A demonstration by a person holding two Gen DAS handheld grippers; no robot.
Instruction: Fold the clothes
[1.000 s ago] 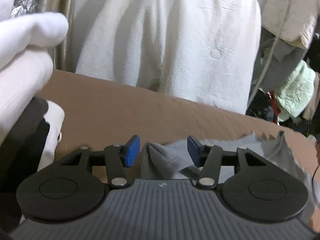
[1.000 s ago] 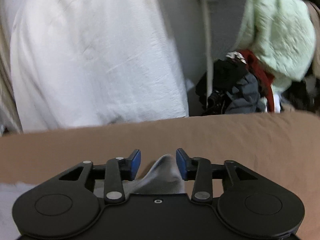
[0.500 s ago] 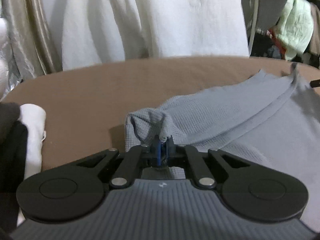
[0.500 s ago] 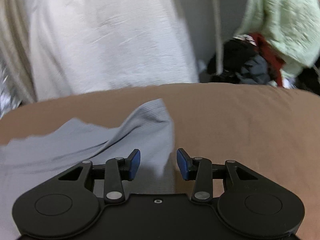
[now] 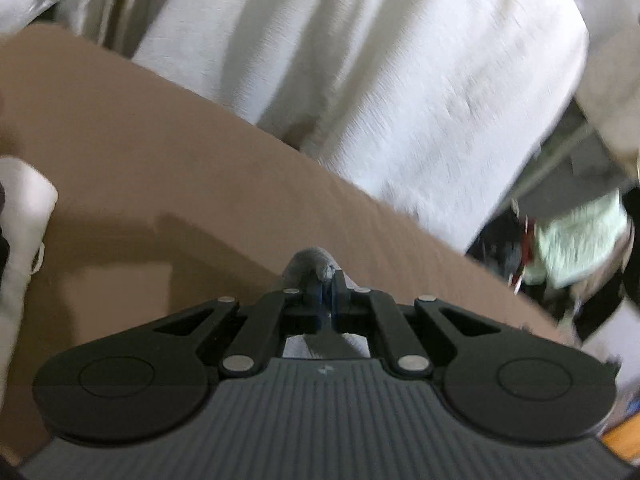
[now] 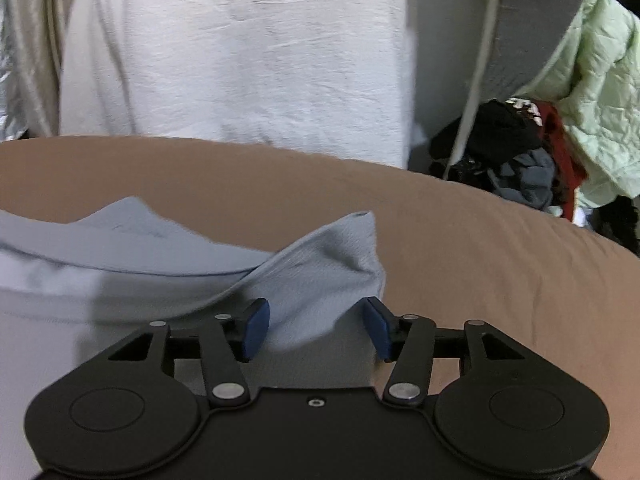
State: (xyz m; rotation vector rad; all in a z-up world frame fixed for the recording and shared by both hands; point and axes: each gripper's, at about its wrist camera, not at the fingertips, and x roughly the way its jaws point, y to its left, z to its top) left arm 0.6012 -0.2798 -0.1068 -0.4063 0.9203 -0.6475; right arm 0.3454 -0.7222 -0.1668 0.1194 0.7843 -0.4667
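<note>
Far left, at the edge of the brown table (image 5: 168, 168), a white folded pile (image 5: 24, 216) sits well clear of the work. The left gripper (image 5: 326, 292) has its jaws pinched tight on a small bunch of the grey shirt (image 5: 312, 262), which pokes up just past the tips; the rest of the cloth on that side is hidden under the tool.

Moving right, the shirt (image 6: 120, 264) lies spread on the table, one corner standing up in a peak. The right gripper (image 6: 316, 330) straddles that peak, jaws opening, blue pads (image 6: 256, 330) clear of the cloth on both sides, so nothing is held there yet. Behind hangs a white sheet (image 6: 240, 48), and far right a heap of clothes (image 6: 520, 152) with a pale green piece (image 6: 600, 100) on top.

This looks like taking hold of two corners for a fold. To do it well, I'd push the right jaws further over the peak so they bite both layers near the hem, not just the tip, then close firmly. The left pinch looks shallow, so keep tension gentle or it may slip. Lift both ends together and level, so the edge stays straight and the fold lands square.
</note>
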